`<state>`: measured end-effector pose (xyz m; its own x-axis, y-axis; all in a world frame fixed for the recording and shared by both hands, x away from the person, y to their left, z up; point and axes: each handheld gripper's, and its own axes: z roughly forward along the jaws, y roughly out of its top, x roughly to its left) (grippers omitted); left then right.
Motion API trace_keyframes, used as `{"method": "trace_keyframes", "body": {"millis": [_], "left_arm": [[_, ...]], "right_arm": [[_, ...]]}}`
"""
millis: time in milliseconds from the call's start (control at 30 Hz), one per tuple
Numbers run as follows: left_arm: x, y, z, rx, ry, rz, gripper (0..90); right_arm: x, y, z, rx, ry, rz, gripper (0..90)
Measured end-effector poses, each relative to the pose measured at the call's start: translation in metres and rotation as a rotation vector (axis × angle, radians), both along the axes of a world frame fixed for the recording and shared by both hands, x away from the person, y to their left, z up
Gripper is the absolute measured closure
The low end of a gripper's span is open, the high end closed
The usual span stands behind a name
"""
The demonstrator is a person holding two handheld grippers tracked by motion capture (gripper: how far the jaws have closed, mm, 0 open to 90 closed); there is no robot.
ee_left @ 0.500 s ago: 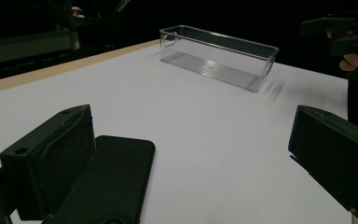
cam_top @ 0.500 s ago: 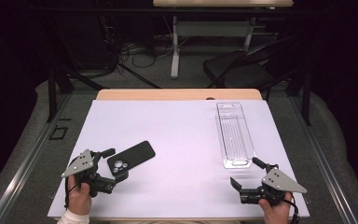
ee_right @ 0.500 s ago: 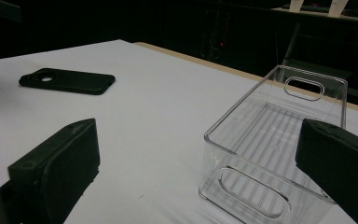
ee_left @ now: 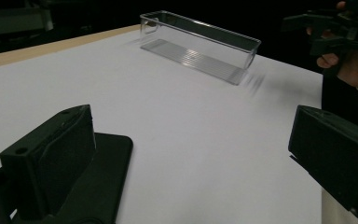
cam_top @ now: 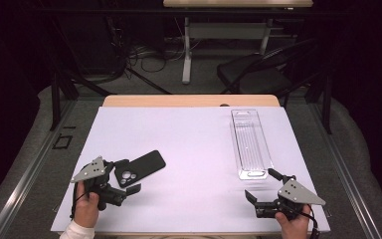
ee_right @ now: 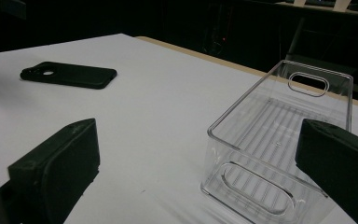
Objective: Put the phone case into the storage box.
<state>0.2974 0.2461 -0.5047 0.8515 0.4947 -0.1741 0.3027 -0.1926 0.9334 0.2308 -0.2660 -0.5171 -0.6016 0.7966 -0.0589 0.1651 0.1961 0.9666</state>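
A black phone case lies flat on the white table cover at the front left, camera cut-out toward me. My left gripper stands open at that end. In the left gripper view its left jaw hangs over the case and its right jaw is over bare cover. A clear plastic bin lies lengthwise at the right, with nothing in it. My right gripper is open just in front of the bin's near end. In the right gripper view the bin sits between and beyond the jaws, with the case far off.
The white cover has a wide bare middle between case and bin. A wooden table edge runs along the back. Beyond it are a dark floor, cables and a chair. The right hand and its gripper appear in the left gripper view.
My left gripper has edged slightly right toward the case's camera end. The right gripper, case and bin stay about where they were.
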Motion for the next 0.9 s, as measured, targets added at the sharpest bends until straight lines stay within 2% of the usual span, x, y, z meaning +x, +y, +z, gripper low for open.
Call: {"method": "trace_keyframes", "body": {"millis": [100,200,367,433,533,567,700,833,900], "left_arm": [[0.008,0.0,0.004,0.013,0.044,0.016,0.9],[0.02,-0.001,0.008,0.063,0.079,0.033,0.9],[0.031,-0.004,0.014,0.08,0.108,0.024,0.9],[0.038,-0.006,0.018,0.075,0.135,0.01,0.6],[0.041,-0.007,0.021,0.062,0.135,-0.003,0.6],[0.043,-0.007,0.024,0.078,0.139,-0.001,0.6],[0.049,-0.009,0.033,0.097,0.131,-0.02,0.6],[0.055,-0.014,0.046,0.148,0.113,-0.029,0.7],[0.058,-0.016,0.051,0.19,0.106,-0.036,0.7]], "right_arm": [[0.0,0.0,-0.001,-0.01,0.004,0.002,0.0],[0.001,0.001,-0.001,-0.011,0.017,0.0,0.0],[0.002,0.0,-0.002,-0.013,0.02,-0.004,0.0],[0.001,0.0,-0.002,-0.015,0.022,-0.004,0.0],[0.001,0.0,-0.002,-0.017,0.022,-0.005,0.0],[0.001,0.0,-0.002,-0.017,0.021,-0.004,0.0],[0.001,-0.001,-0.002,-0.016,0.021,-0.007,0.0],[0.001,0.0,-0.002,-0.017,0.02,-0.007,0.0],[0.001,0.0,-0.002,-0.019,0.022,-0.007,0.0]]}}
